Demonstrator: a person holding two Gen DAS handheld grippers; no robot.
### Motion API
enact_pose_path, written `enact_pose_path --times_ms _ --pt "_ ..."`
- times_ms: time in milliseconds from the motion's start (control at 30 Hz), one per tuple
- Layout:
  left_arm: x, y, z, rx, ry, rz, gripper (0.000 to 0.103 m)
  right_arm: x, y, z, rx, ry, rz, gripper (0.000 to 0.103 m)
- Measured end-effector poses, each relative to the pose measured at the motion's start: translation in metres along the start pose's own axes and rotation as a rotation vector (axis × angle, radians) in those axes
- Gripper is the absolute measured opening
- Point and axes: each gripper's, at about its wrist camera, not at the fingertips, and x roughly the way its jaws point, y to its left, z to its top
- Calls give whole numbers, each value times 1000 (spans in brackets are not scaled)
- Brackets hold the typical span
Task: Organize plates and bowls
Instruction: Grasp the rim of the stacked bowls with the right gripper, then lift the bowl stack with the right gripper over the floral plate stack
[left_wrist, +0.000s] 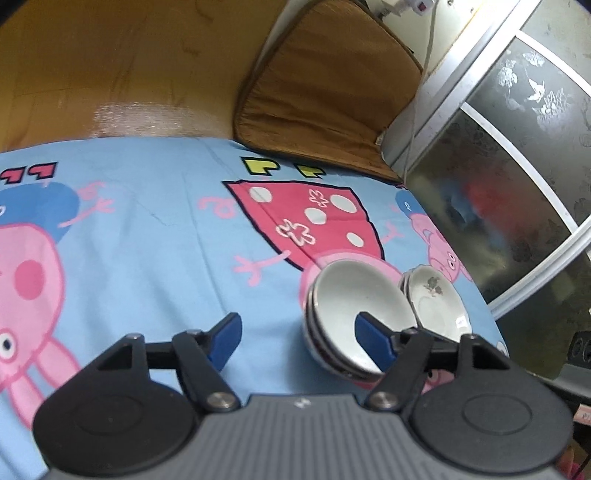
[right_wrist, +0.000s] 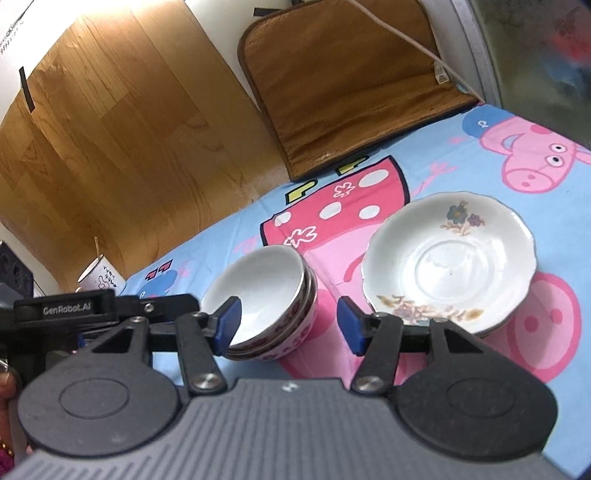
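Left wrist view: nearest the lens, the left gripper (left_wrist: 295, 338) hangs over a table covered by a light blue cloth (left_wrist: 159, 258) printed with pink cartoon pigs. Its blue-padded fingers (left_wrist: 225, 338) stand apart and released, with nothing between them; the right-hand pad appears in front of the rim of a stack of bowls (left_wrist: 354, 317), and I cannot tell whether it touches. The bowls are nested, white inside, and sit on the cloth. Just beside them, farther right, lies a stack of plates (left_wrist: 436, 299) with a small flower print, close to the table's right edge. Beyond the cloth, a brown cushion (left_wrist: 325, 88) leans against the wall next to a wood-grain panel (left_wrist: 110, 66), and a glass door (left_wrist: 517, 155) with a pale frame and a flower pattern closes off the right side.

In the right wrist view, the right gripper (right_wrist: 288, 325) is likewise released, its fingers (right_wrist: 227, 325) spread over bare cloth between the two stacks. The left pad overlaps the bowls' near rim; the right pad sits just in front of the plates, whose top one has a scalloped edge. A white cup (right_wrist: 101, 277) stands at the far left edge of the table, well apart from the dishes. A cable (right_wrist: 413, 40) runs across the cushion at the back.
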Motion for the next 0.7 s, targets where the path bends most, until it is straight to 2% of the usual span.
enact_pose_path --times_ms 67,133,367,533,700 --pt "6 -3 3 4 14 1 65 5 -1 2 14 20 11 60" --pt "13 -5 6 -3 31 -8 58 9 -3 5 32 44 21 59" --pt "30 -2 8 -41 72 -34 51 26 -6 13 99 133 38 53" --pt "41 8 3 -88 98 -51 40 30 2 15 46 137 5 51" --pt "41 16 0 -128 79 -72 38 38 14 14 -90 153 -46 49"
